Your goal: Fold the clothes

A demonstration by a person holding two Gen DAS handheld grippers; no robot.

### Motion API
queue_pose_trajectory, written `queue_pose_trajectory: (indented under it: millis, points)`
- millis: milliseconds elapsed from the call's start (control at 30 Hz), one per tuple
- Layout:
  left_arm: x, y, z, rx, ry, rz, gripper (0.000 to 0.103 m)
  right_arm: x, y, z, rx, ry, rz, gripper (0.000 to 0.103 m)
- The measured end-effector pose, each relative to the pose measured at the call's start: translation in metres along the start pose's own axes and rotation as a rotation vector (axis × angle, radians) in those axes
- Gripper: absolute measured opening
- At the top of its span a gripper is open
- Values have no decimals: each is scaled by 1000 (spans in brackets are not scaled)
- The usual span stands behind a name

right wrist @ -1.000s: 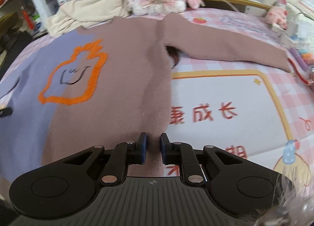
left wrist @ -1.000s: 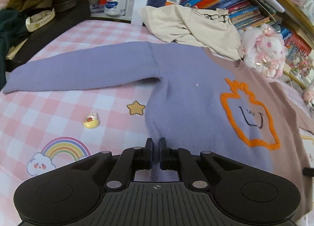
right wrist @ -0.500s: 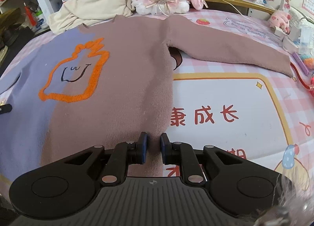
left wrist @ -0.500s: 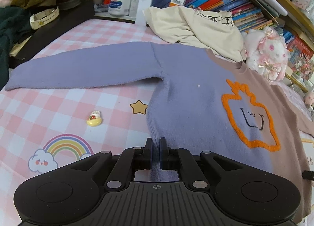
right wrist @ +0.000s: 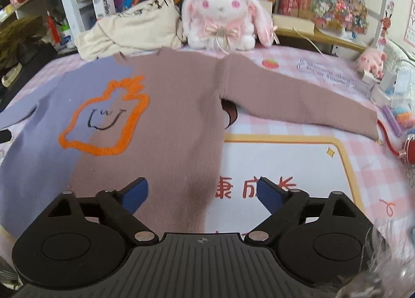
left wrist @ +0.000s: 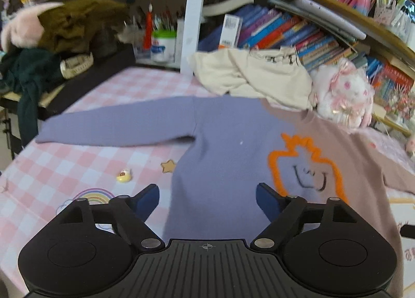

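**Item count, both wrist views**

I count one two-tone sweater (right wrist: 166, 127) with two sleeves, one cream garment (right wrist: 135, 28), and one white plush rabbit (right wrist: 223, 18). I count one small pink plush (right wrist: 372, 61), one yellow duck toy (left wrist: 124, 176), and two grippers: left gripper (left wrist: 207, 200), right gripper (right wrist: 203, 194). Shelf books are too many to count.

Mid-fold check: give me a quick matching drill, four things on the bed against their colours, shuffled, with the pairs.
Things:
1. sweater sleeve on the left gripper's side
2. sweater sleeve on the right gripper's side
3. outline patch on the sweater's chest
4. crumpled garment behind the collar

Colours:
A. cream
B. orange
C. lilac
D. dusty brown-pink

Pairs: 1-C, 2-D, 3-B, 4-A
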State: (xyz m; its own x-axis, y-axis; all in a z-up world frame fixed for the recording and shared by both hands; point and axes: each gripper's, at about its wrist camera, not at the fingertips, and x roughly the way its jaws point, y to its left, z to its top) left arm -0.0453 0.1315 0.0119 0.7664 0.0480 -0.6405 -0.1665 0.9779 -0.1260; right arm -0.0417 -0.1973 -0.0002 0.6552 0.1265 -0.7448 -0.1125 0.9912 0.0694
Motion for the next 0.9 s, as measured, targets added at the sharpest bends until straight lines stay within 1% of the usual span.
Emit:
queue_pose_trajectory:
  millis: [67, 167, 267, 433, 500, 633, 767, 900]
  points:
    - [-6, -10, -3, -17, 4, 11, 88, -4, -1, -4, -5, -21, -2, 93]
    - [-13, -22, -13, -40, -1, -8, 92, -10, -2, -14, -20, -51, -12, 95]
    - [-20, -35, -23, -22, -6, -7, 92, -14, -5, -23, -32, -58, -14, 96]
    - [-28, -54, -33, 37, -1, 19, 92, -16, -13, -30, -22, -47, -7, 96]
    - [-32, -57, -37, 42, 0, 40, 93, -16, -14, -32, -22, -42, -5, 96]
    - [-37, -57, -45, 43, 31, 69, 93, -15, -12, -35, -22, -31, 12, 97]
    - [-39, -58, -46, 74, 32, 93, 93, -17, -4, -38, -44, -39, 22, 97]
    - [-34, -59, -44, 134, 35, 75, 93, -17, 5, -37, -47, -48, -2, 97]
